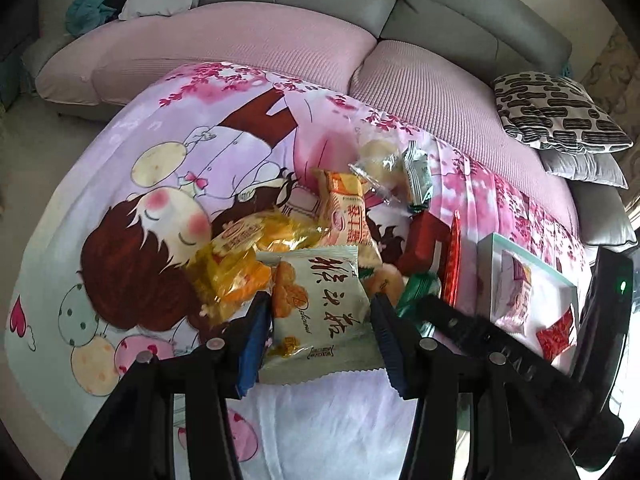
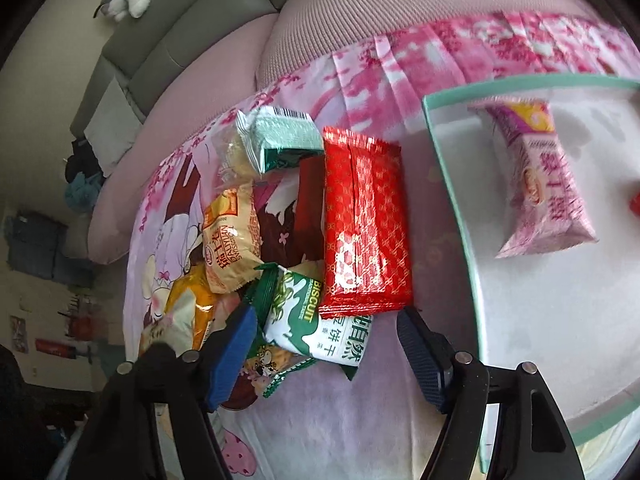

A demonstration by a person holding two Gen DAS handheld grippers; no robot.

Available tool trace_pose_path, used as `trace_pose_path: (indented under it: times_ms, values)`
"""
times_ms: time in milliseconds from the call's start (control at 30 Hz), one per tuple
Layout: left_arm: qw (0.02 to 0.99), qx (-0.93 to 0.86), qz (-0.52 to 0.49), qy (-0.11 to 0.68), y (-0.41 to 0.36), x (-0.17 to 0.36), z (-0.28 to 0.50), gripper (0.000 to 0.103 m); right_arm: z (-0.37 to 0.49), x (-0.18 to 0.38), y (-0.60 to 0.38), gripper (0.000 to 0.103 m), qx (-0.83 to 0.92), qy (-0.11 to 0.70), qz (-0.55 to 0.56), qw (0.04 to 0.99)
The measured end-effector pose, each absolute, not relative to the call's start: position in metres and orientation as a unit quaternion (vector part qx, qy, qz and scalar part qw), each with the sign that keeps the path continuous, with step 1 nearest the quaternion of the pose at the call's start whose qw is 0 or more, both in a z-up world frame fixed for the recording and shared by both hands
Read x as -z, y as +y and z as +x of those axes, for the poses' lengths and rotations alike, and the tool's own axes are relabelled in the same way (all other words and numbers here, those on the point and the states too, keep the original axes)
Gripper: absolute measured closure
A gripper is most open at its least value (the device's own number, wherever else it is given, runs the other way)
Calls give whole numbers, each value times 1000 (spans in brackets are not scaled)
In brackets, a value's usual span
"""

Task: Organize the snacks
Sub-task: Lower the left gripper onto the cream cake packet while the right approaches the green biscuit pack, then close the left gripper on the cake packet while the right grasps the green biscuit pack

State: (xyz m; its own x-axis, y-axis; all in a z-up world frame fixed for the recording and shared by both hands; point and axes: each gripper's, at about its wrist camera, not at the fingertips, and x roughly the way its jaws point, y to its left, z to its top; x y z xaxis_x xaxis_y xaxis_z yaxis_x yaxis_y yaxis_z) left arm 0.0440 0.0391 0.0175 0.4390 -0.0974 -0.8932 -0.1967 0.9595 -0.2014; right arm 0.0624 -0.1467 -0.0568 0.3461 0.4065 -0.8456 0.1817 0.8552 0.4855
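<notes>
My left gripper [image 1: 320,316] is shut on a white cake packet [image 1: 320,304] with brush lettering, held above a pile of snacks on the cartoon-print cloth [image 1: 160,200]. The pile holds yellow packets [image 1: 240,268], a beige packet [image 1: 348,216] and a clear bun bag [image 1: 376,160]. My right gripper [image 2: 328,340] stands open over a green-and-white biscuit packet [image 2: 316,332]. That packet lies between the pads, and the right pad is clear of it. A red patterned packet [image 2: 366,220] lies just beyond. A white tray with a teal rim [image 2: 452,200] holds a pink packet [image 2: 544,184].
A mint-green packet [image 2: 280,140] and a beige packet [image 2: 230,236] lie at the pile's far side. A small red packet [image 1: 554,332] is in the tray [image 1: 486,256]. A patterned cushion [image 1: 560,116] rests on the pink-covered sofa [image 1: 240,40] behind the cloth.
</notes>
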Motion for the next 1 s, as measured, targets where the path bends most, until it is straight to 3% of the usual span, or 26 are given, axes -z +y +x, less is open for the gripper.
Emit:
trace_pose_path:
  times_ms: [300,933,1000]
  values:
    - [827,-44,-135,543,32,-5,70,50,67,71,-145,39,-71,575,285,764]
    - [833,-45,-129,536,35,-7,62,50,52,62,-142,40,-62,575,276,768]
    - [836,-44,-127,533,33,-10,61,50,49,57,-143,50,-59,568,271,775]
